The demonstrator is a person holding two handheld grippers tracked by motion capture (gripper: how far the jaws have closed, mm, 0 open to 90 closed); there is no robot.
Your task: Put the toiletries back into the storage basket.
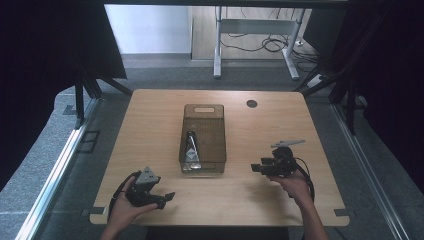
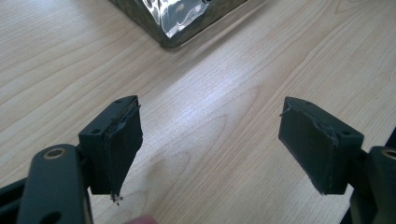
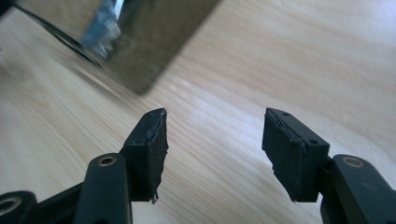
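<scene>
black hand-held gripper (image 1: 168,197) with grey triangular plate (image 1: 146,175) and trailing cable (image 1: 118,193).

The right gripper (image 3: 212,154) stood over the wooden table (image 3: 289,60) with its two black jaws spread wide and only bare wood between them; the pad edges looked frayed and chipped. Beyond the left jaw, at the upper left, the corner of a dark translucent bin (image 3: 154,42) rested on the table, blurred, with a shiny silver packet (image 3: 103,25) showing through its wall. A thin dark cable (image 3: 56,33) ran slantwise past the bin at the far left.
</scene>
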